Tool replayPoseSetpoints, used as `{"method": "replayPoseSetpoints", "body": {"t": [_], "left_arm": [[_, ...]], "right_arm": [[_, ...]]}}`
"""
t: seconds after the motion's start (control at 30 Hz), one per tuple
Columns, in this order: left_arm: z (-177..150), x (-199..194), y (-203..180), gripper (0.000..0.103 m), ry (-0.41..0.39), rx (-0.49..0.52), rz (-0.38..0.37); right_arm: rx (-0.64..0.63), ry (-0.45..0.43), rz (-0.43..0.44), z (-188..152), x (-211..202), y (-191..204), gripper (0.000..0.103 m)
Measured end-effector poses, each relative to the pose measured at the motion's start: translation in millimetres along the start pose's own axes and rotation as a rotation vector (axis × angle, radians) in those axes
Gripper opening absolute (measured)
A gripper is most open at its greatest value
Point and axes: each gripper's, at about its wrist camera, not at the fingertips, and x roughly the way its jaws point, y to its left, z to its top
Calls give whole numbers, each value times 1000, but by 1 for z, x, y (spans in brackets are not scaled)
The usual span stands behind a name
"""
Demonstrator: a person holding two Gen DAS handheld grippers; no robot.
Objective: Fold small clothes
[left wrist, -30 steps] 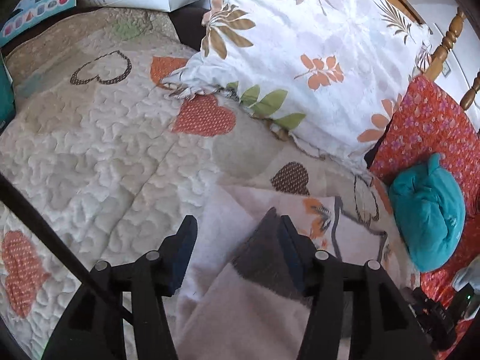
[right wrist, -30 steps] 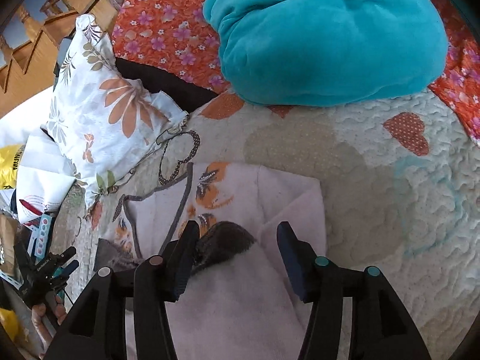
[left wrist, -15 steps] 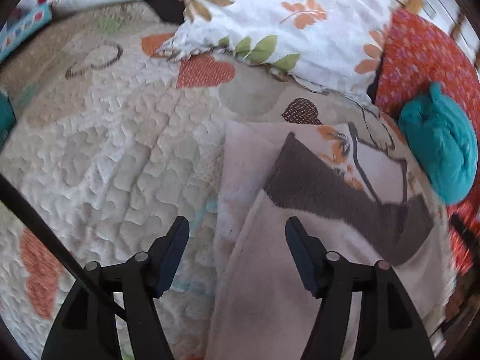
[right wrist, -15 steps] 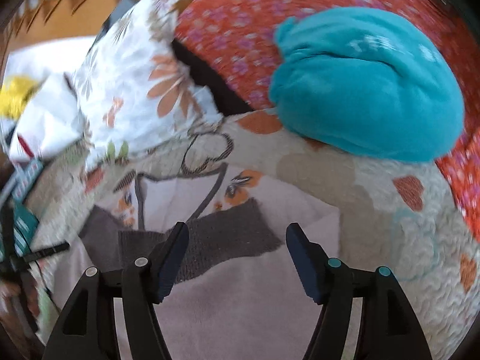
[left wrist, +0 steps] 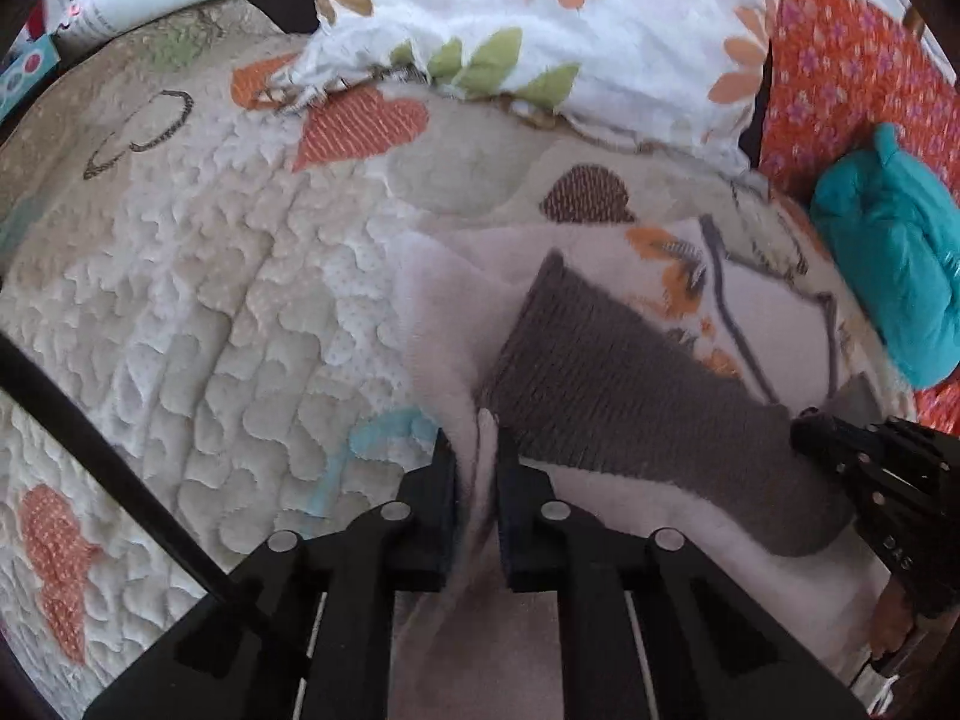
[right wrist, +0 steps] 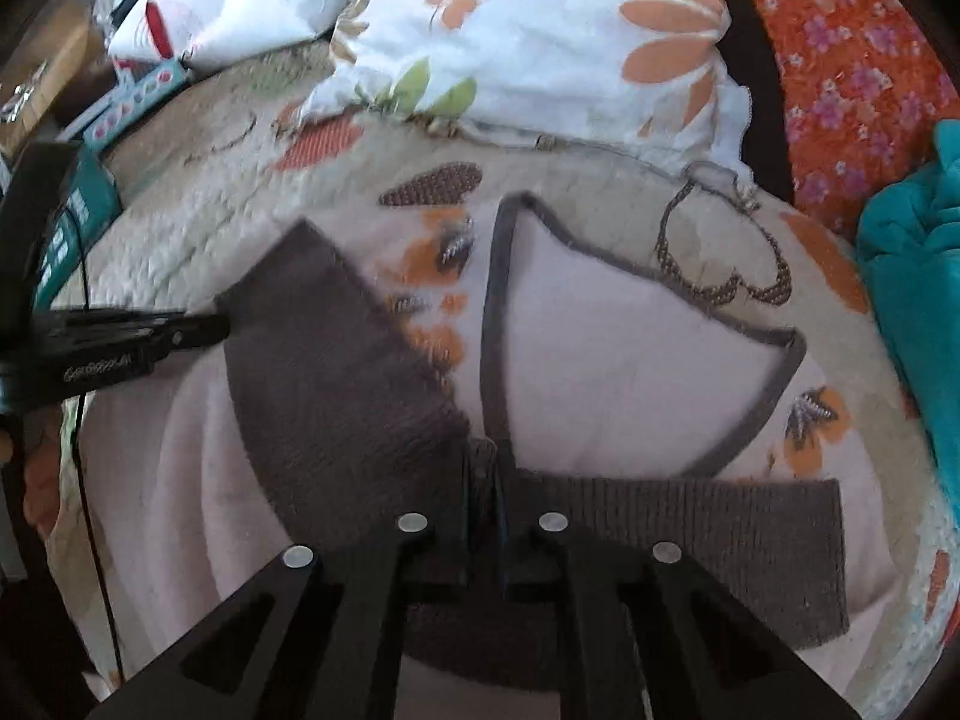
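Observation:
A small pale pink garment [left wrist: 444,300] with grey ribbed bands [left wrist: 606,384] and orange prints lies on the quilted bed cover [left wrist: 210,300]. My left gripper [left wrist: 477,438] is shut on the garment's pink left edge beside a grey band. My right gripper [right wrist: 483,468] is shut on the grey ribbed band [right wrist: 336,372] at the garment's middle, below its grey-trimmed neckline [right wrist: 498,324]. The right gripper also shows in the left wrist view [left wrist: 840,438]. The left gripper also shows in the right wrist view [right wrist: 198,327].
A white floral pillow [left wrist: 540,24] lies beyond the garment. A teal bundle [left wrist: 888,264] sits on an orange floral cloth [left wrist: 840,78] at the right. White bags [right wrist: 228,12] and boxes [right wrist: 138,96] lie at the far left.
Both grippers were open over the garment. Both have closed on it, the left on the pink edge and the right on the grey band, and both views have shifted.

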Motion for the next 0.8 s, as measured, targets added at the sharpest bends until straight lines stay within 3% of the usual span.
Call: {"method": "replayPoseSetpoints", "body": {"t": [0.13,0.27,0.37,0.4,0.43,0.47,0.53,0.6,0.8], "left_arm": [[10,-9,16,10,-17,-84,-32],[12,-4,19,11,-14,-103,-2],[12,1,25,24,5,-127,27],[12,0,30,27,5,-147,18],[12,-3,36,29,1,-172,3],[11,-8,41,30,-12,-195,-10],[11,-18,48,37,-46,-216,-13],[11,-22,49,49,-77,-212,-6],[24,4,22,52,-79,-100,-57]], "right_arm": [[81,-51,-51,31,-5,-15,7],[93,-51,-137,55,18,-16,7],[88,2,-187,57,35,-17,8],[102,-1,-201,54,31,-20,11],[127,-15,-196,50,21,-25,20],[176,-41,-173,43,3,-33,27],[240,-79,-173,26,-28,-48,53],[287,-122,-204,-3,-65,-64,61],[415,-104,-309,-106,-118,-103,62]]}}
